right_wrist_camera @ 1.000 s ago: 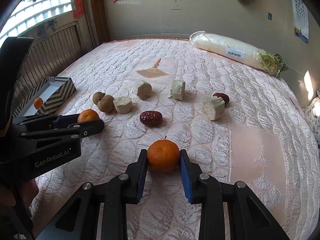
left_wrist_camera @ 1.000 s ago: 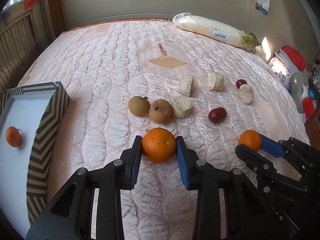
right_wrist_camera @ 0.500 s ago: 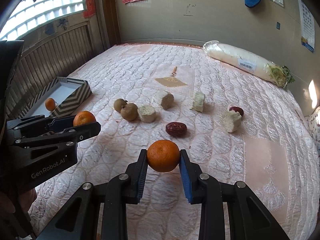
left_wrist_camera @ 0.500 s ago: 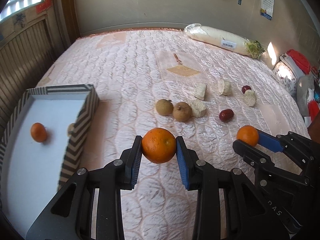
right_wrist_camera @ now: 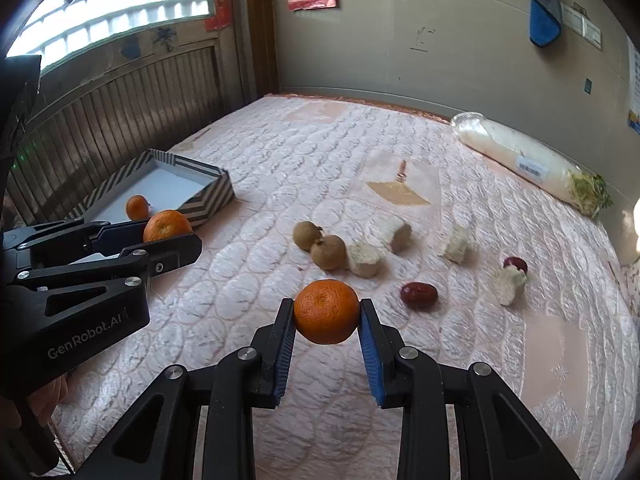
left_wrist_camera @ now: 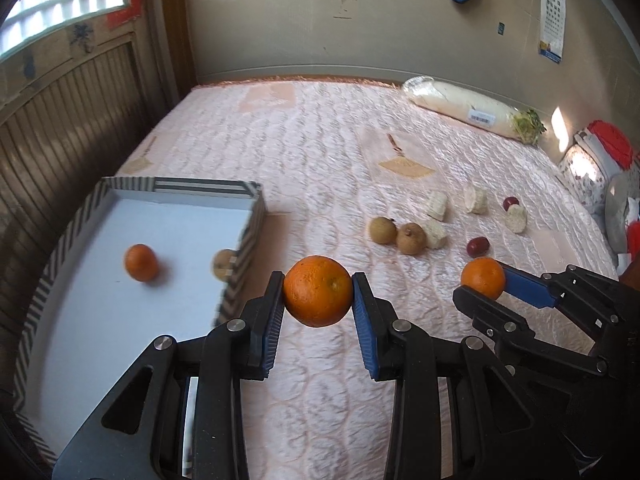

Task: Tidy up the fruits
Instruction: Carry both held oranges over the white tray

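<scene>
Your left gripper is clamped on an orange, held up just beside the box's right wall. Your right gripper grips a mandarin above the bed's near edge.

Glossy quilted satin bedspread, matt striped cardboard box, dimpled orange peel

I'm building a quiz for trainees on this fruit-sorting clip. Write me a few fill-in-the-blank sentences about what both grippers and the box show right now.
1. Each gripper is shut on an ____.
2. The left gripper holds its orange just right of the ____ box.
3. Inside the box lies ____ orange.
4. The right gripper holds its fruit above the ____.

Missing words: orange; striped; one; bed
</scene>
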A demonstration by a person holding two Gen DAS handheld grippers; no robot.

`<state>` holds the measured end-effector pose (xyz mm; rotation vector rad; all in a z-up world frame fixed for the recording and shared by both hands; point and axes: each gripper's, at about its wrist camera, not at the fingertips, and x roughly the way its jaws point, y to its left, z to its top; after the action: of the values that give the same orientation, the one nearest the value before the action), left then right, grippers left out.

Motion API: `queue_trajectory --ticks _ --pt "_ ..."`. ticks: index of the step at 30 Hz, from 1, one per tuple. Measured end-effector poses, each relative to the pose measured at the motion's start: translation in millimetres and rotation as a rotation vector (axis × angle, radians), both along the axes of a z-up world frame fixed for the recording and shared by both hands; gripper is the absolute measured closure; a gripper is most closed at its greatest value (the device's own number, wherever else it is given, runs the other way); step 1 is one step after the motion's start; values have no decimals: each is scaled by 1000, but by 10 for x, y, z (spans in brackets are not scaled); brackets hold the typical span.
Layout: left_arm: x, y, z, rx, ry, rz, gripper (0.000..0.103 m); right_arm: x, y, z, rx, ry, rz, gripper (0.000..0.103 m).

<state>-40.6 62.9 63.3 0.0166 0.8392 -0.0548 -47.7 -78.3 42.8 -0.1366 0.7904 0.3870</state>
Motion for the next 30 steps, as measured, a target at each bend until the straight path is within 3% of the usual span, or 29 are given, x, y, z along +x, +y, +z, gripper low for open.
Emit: queue_trajectory --ticks 19,30 --pt "-129 954 150 -7 -24 186 70 31 930 165 -13 -30 193 73" --pt "-83 1590 -51 -37 33 319 70 118 1575 146 6 -11 326 73"
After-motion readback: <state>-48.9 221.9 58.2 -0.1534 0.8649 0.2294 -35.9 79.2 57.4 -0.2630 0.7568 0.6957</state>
